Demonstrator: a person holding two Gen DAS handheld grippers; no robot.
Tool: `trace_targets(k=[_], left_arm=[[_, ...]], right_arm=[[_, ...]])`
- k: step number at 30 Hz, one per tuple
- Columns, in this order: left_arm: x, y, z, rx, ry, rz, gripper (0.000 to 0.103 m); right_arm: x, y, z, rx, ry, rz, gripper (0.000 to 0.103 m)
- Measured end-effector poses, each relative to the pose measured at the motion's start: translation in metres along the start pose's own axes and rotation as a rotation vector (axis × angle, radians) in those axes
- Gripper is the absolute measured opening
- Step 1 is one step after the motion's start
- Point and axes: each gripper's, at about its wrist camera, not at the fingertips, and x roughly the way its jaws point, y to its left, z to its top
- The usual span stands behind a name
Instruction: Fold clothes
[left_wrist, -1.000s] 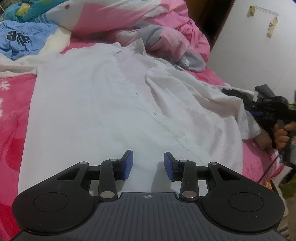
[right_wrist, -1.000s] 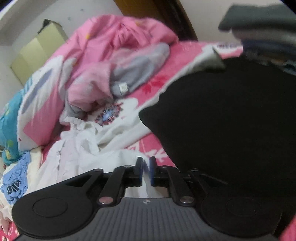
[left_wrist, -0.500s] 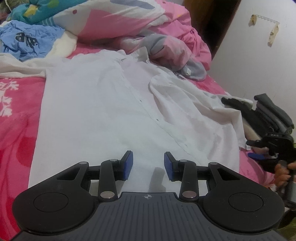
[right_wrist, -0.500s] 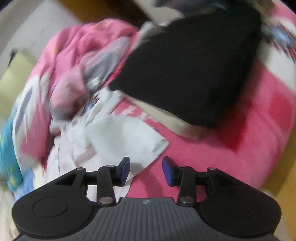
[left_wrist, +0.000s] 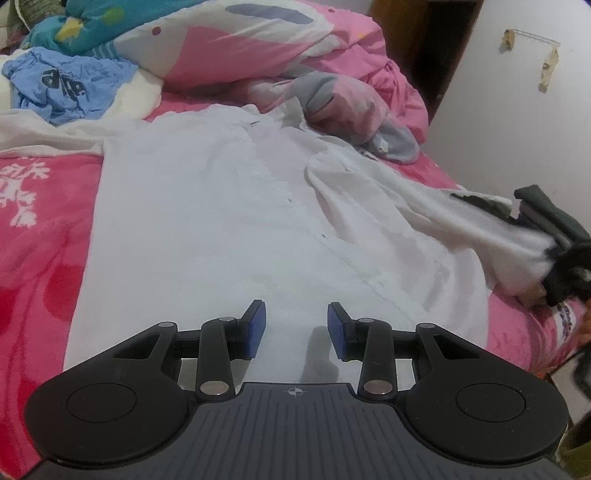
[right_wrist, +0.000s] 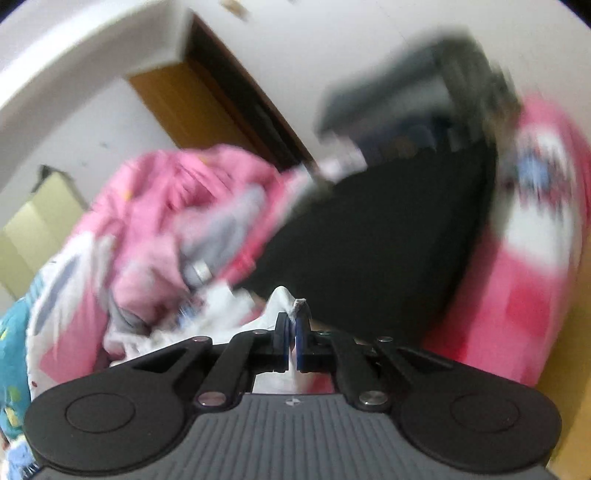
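White button shirt (left_wrist: 229, 229): lay spread on the bed (left_wrist: 33, 236) ahead of the left gripper (left_wrist: 296, 328), whose jaws stood wide and empty, low over the hem. Right gripper (right_wrist: 291, 334): pinched closed on the sleeve end (right_wrist: 300, 307), raised. Risk: thin pinch might slip; folded sleeve could bunch.

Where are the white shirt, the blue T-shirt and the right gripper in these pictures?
white shirt (left_wrist: 207, 236): left wrist view, on its flat front panel.
blue T-shirt (left_wrist: 70, 86): left wrist view, on its dark print.
right gripper (right_wrist: 291, 334): right wrist view, between its fingertips, shut on white cloth.
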Motion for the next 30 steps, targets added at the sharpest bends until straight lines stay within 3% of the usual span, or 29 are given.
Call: trace_targets(k=[2, 5, 9, 14, 17, 19, 22, 26, 30], left_arm=[[0.0, 0.003, 0.0, -0.007, 0.0, 0.004, 0.036], [0.0, 0.007, 0.001, -0.018, 0.001, 0.01, 0.036], [0.0, 0.012, 0.002, -0.033, 0.001, 0.018, 0.036], [-0.014, 0.029, 0.004, -0.107, -0.007, -0.004, 0.036], [-0.022, 0.039, 0.006, -0.145, -0.007, -0.026, 0.036], [-0.026, 0.043, 0.007, -0.165, -0.001, -0.051, 0.036], [-0.028, 0.037, 0.01, -0.163, 0.011, -0.097, 0.036], [-0.03, 0.026, 0.012, -0.149, 0.021, -0.155, 0.037], [-0.027, 0.013, 0.008, -0.121, 0.041, -0.191, 0.037]], right_arm=[[-0.007, 0.005, 0.016, -0.035, -0.031, 0.029, 0.002], [0.0, 0.018, 0.042, -0.046, -0.005, 0.115, 0.002], [-0.033, 0.082, 0.064, -0.268, 0.016, 0.429, 0.002], [-0.096, 0.136, 0.001, -0.692, 0.243, 0.724, 0.002], [-0.104, 0.12, -0.071, -0.832, 0.472, 0.716, 0.002], [-0.107, 0.109, -0.109, -0.916, 0.535, 0.673, 0.002], [-0.118, 0.106, -0.129, -1.002, 0.495, 0.649, 0.002], [-0.143, 0.107, -0.122, -1.089, 0.36, 0.681, 0.002], [-0.145, 0.1, -0.149, -1.199, 0.363, 0.677, 0.003]])
